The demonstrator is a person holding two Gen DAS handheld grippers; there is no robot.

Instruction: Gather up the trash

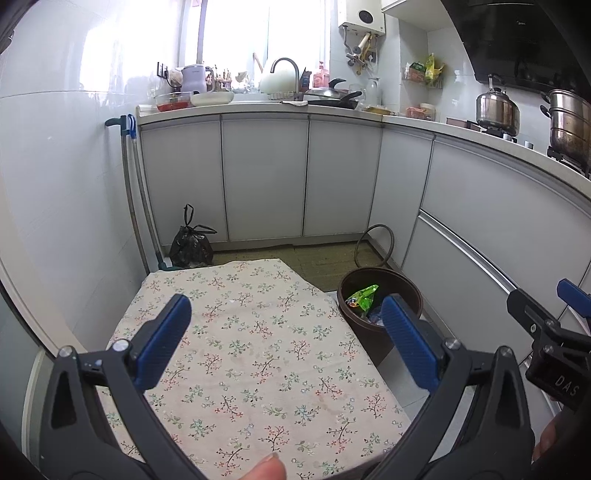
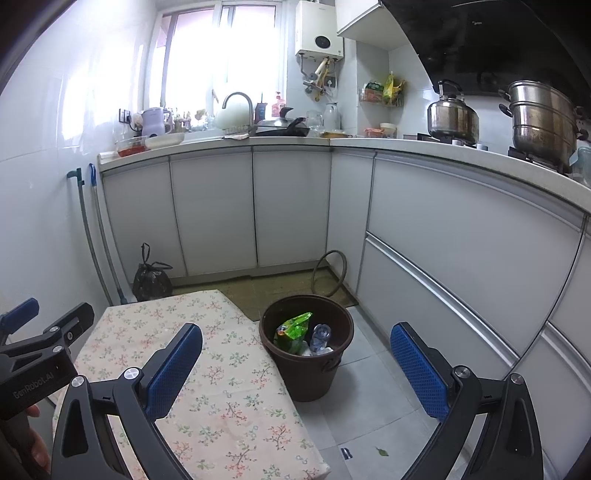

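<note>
Small kitchen, white cabinets running along the back and right walls under an L-shaped worktop that's pretty cluttered: a sink tap under the bright window, a red-filled glass bowl at the worktop's left end, a wok beside the sink, then a steel kettle and a stacked steamer pot on the hob along the right edge below the black hood. A water heater hangs on the wall right of the window. In front sits a table under a floral cloth, nothing lying on it. Just off its right edge stands a brown bin on the grey floor tiles, touching or nearly touching the cloth, with a green wrapper and a clear plastic bottle inside. A tied black bag sits by the far left corner of the table, next to two mop poles leaning on the wall, and a hose loop rests in the cabinet corner. Left gripper hangs over the table, jaws spread wide, holding nothing; right gripper is spread just as wide and empty, framing the bin. A tiny green leaf and a small blue scrap lie on the tiles near the table's near right corner
</note>
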